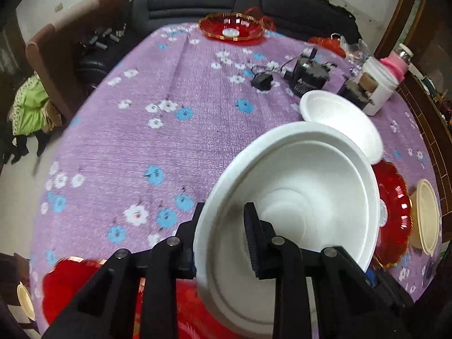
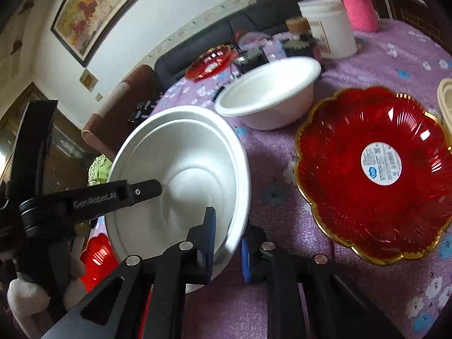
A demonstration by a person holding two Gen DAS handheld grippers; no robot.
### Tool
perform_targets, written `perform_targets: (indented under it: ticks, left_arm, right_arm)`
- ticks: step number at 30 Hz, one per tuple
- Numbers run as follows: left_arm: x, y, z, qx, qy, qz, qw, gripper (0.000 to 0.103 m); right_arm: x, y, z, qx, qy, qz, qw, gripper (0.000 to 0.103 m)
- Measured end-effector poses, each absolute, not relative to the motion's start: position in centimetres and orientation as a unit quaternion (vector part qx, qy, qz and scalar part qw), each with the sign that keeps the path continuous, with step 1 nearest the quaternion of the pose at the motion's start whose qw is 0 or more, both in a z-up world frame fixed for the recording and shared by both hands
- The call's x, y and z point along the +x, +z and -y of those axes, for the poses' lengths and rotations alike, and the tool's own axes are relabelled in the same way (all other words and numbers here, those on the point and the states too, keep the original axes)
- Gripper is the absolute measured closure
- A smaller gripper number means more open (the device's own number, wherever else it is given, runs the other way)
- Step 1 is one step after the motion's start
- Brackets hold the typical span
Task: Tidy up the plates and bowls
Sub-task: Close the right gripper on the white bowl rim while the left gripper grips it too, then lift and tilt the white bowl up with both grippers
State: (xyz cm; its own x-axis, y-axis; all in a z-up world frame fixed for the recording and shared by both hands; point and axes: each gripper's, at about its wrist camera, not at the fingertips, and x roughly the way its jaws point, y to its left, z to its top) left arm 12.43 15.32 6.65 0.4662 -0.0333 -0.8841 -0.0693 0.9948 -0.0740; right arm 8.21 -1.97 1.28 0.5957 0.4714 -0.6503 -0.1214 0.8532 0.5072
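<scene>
step: I'm stacking white bowls | left gripper (image 1: pixel 223 237) and right gripper (image 2: pixel 227 243) both pinch the nested bowls' (image 2: pixel 180 175) rim, lifted (tilted) | lone bowl (image 2: pixel 268 96) at 1 o'clock | next, I judge: lower squarely into it, then release

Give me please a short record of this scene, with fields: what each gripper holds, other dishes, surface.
left gripper: shut on rim of white nested bowls
right gripper: shut on the opposite rim
other dishes: single white bowl; red plate with label, right of it
surface: purple flowered cloth
</scene>
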Motion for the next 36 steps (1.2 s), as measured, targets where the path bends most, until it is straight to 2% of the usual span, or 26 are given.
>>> perform_targets:
  ticks: [8,18,28,36]
  left_arm:
    - [5.9,9.9,-17.8,-0.049,0.032,-0.484,0.873,0.077]
    - [2.9,9.3,-21.0,-0.084,0.039,-0.486,0.869,0.077]
    - [8.7,7.4,-18.7,-0.074,0.033,-0.514,0.854,0.076]
    - [13.4,3.7,-17.6,-0.055,0.052,-0.554,0.829,0.064]
  right_arm:
    - [4.5,4.4,-0.3,0.169,0.214,-0.364,0.891,0.087]
    - [1.6,5.9,-3.6,0.121,0.243,-0.349,0.897,0.087]
    - [5.1,4.8,-2.0,0.142,0.184,-0.373,0.898,0.087]
    - [8.6,1.7,-1.9,0.137,0.163,-0.404,0.890,0.086]
